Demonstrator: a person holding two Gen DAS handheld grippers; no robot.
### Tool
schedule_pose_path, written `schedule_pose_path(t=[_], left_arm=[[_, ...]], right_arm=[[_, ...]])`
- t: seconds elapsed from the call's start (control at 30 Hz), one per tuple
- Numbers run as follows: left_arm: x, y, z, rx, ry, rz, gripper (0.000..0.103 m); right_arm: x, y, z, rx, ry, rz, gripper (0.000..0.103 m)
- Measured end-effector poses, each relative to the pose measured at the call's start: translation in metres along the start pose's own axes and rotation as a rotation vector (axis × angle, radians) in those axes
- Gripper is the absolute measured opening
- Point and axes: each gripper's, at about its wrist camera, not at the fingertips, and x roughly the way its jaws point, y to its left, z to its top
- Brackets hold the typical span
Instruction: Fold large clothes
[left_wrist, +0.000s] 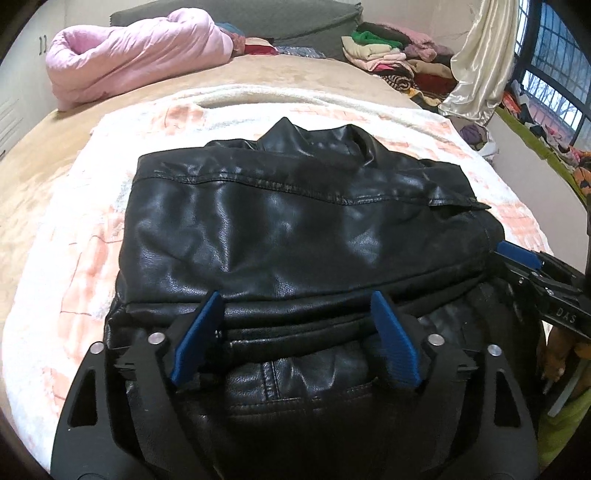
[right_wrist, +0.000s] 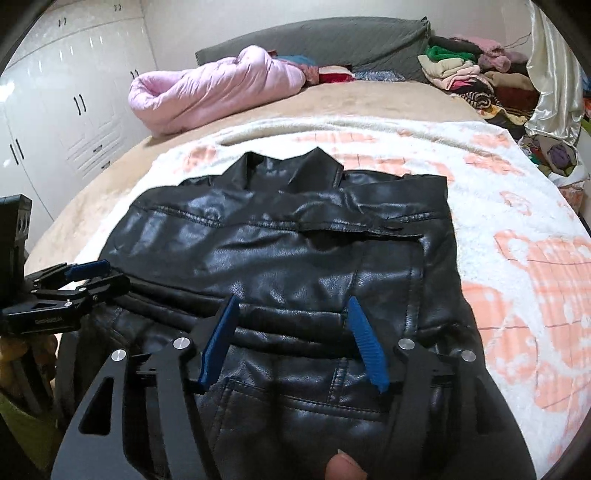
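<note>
- A black leather jacket (left_wrist: 295, 221) lay on a white and peach blanket (left_wrist: 85, 236) spread over the bed (left_wrist: 258, 70), collar toward the headboard, its sides folded in so it made a rough rectangle.
- The near hem of the jacket was doubled up into a thick fold just ahead of both tools.
- The left tool (left_wrist: 293, 299) hovered over that near fold with its blue fingers (left_wrist: 199, 336) spread wide, gripping nothing.
- The right tool (right_wrist: 291, 302) stood likewise over the near edge of the jacket (right_wrist: 280, 258), its blue fingers (right_wrist: 365, 343) wide apart and holding nothing.
- In the right wrist view the left tool (right_wrist: 88, 271) showed from the side at the jacket's left edge; the left wrist view showed the right tool (left_wrist: 517, 254) at the jacket's right edge.
- A pink quilt (left_wrist: 136, 55) lay bundled near the grey headboard (left_wrist: 236, 16), well apart from the jacket.
- A pile of folded clothes (left_wrist: 391, 51) sat at the far right corner of the bed, beside a cream curtain (left_wrist: 480, 59).
- White wardrobe doors (right_wrist: 62, 96) stood to the left of the bed.
</note>
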Motion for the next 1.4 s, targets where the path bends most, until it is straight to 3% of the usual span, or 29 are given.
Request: schedule_pose_path(t=[0.1, 0.2, 0.5, 1.4], left_arm=[[-0.005, 0.001, 0.001, -0.01, -0.006, -0.007, 0.086], [-0.013, 0.002, 0.003, -0.024, -0.026, 0.001, 0.094], [-0.025, 0.0, 0.005, -0.024, -0.041, 0.009, 0.094], [-0.077, -0.007, -0.023, 0.046, -0.105, 0.025, 0.094]], right_arm=[[-0.009, -0.002, 0.001, 0.01, -0.035, 0.008, 0.085], [-0.018, 0.0, 0.002, 0.008, -0.066, -0.005, 0.093], [-0.036, 0.003, 0.003, 0.01, -0.13, 0.009, 0.095], [-0.086, 0.035, -0.032, -0.018, -0.149, 0.002, 0.096]])
